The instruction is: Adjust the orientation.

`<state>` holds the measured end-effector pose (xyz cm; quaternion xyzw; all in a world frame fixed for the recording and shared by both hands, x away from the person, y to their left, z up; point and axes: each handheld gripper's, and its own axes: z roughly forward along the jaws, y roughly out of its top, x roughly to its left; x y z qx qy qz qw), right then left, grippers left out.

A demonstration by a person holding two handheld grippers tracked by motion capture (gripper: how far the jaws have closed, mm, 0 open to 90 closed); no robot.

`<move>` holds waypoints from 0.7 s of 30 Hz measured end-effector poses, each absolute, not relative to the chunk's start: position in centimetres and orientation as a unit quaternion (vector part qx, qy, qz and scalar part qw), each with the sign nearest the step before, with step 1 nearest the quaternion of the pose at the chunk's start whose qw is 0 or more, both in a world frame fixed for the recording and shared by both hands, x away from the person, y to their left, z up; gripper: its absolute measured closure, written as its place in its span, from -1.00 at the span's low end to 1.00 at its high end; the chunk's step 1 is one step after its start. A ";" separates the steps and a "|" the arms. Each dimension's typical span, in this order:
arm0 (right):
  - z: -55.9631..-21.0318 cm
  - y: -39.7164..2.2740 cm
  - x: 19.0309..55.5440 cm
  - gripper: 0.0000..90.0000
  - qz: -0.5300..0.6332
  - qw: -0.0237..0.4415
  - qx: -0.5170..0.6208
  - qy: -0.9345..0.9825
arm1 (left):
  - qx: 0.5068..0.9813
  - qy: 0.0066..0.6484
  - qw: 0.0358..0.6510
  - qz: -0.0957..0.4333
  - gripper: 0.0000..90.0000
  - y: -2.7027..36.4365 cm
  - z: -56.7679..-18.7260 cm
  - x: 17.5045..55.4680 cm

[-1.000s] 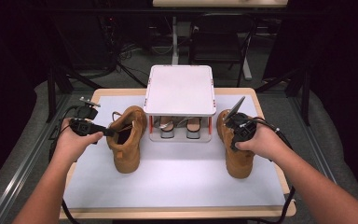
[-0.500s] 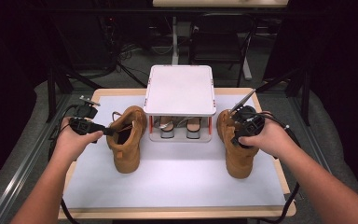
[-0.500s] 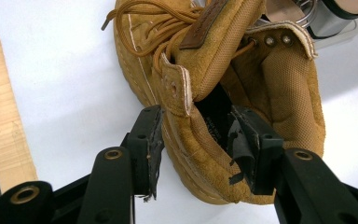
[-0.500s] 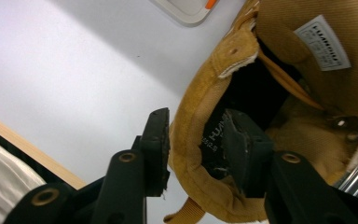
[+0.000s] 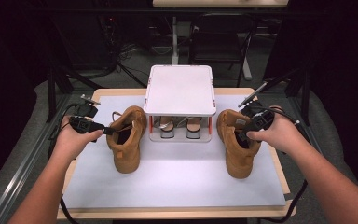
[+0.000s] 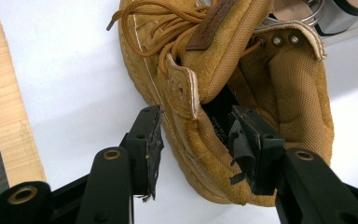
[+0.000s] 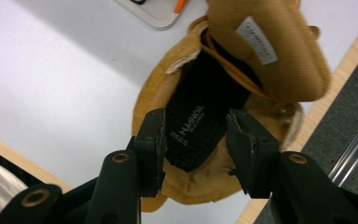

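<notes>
- We see the left hand [image 5: 74, 137] reach in from the lower left, holding the left gripper [image 5: 108, 131] level and pointed at the collar of the left boot [image 5: 127, 140].
- In the left gripper view its jaws stand about half open, astride the boot's side wall: one pad outside the suede, the other inside the opening. We cannot tell whether the pads press on the wall.
- The right hand [image 5: 279, 133] comes in from the lower right, with the right gripper [image 5: 242, 136] tilted down over the heel end of the right boot [image 5: 237, 140].
- In the right gripper view its jaws are about half open above the boot's black insole [image 7: 200, 126], gripping nothing.
- Compared with a second ago, the right gripper's jaws have just been opening, and the hand has lifted slightly off the boot's collar. The left hand and both boots sit as before.
- Both boots stand upright on a white mat [image 5: 177, 177] covering a wooden table [image 5: 121, 213], one on each side of a small white shoe rack [image 5: 180, 88]. Under its top shelf we make out a pair of shoes [image 5: 179, 127].
- Behind the table the room is dark, with a chair [image 5: 221, 37], cables on the floor and metal frame legs.
</notes>
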<state>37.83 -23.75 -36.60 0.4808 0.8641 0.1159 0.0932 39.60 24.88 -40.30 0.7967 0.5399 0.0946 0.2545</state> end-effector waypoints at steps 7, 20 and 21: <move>-36.1 -25.3 38.1 0.28 0.108 0.108 0.494 0.856 | 0.801 0.537 0.248 0.093 0.20 24.6 -40.1 39.9; -37.3 -27.6 39.3 0.26 0.084 0.122 0.517 0.843 | 0.805 0.535 0.241 0.087 0.19 24.4 -40.6 40.2; -37.5 -27.7 39.4 0.26 0.084 0.120 0.520 0.842 | 0.805 0.535 0.240 0.086 0.19 24.4 -40.6 40.2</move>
